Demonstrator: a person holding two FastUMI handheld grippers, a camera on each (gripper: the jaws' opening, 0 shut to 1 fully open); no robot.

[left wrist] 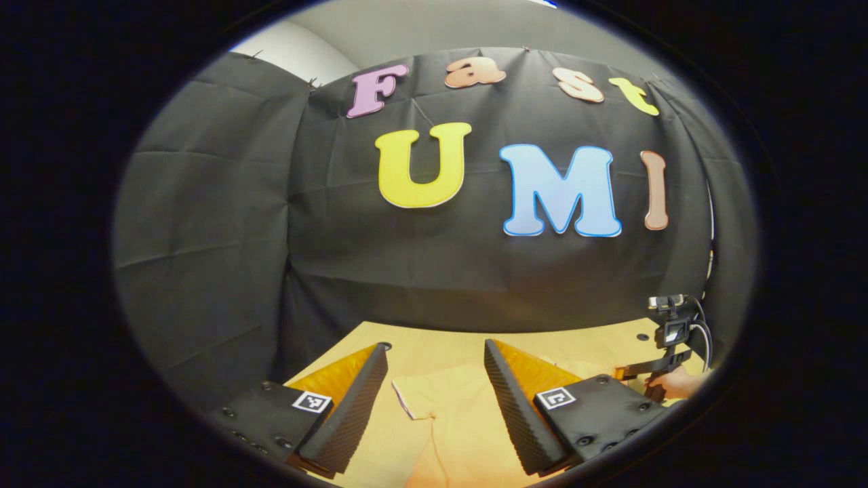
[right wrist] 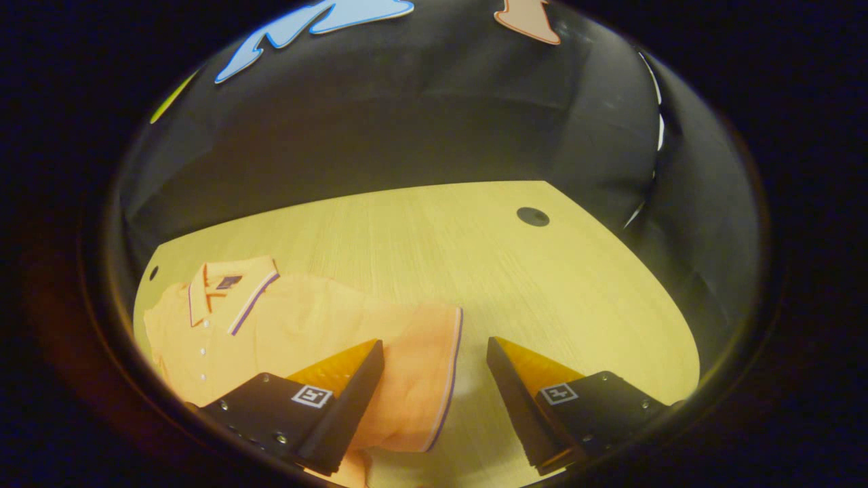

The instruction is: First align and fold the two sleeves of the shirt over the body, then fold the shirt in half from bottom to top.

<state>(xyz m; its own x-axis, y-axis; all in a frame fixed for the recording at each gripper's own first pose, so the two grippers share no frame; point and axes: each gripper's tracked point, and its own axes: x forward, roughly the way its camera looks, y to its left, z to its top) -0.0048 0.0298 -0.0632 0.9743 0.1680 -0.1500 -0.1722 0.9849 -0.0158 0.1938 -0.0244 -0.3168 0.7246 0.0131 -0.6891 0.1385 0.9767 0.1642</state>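
An orange polo shirt [right wrist: 298,325] lies flat on the wooden table [right wrist: 475,257], its striped collar [right wrist: 227,291] to the left in the right gripper view. One short sleeve with a striped cuff [right wrist: 444,366] lies between the fingers of my right gripper [right wrist: 435,342], which is open and just above it. In the left gripper view, the other sleeve [left wrist: 444,407] lies between the fingers of my left gripper [left wrist: 435,347], also open. Farther right there, a hand [left wrist: 678,383] holds the right gripper [left wrist: 630,371].
The black cloth wall closes the back and sides of the table [left wrist: 576,346]. A round cable hole [right wrist: 533,216] sits near the table's far right corner, another [left wrist: 384,346] near the far left. Bare wood stretches beyond the shirt.
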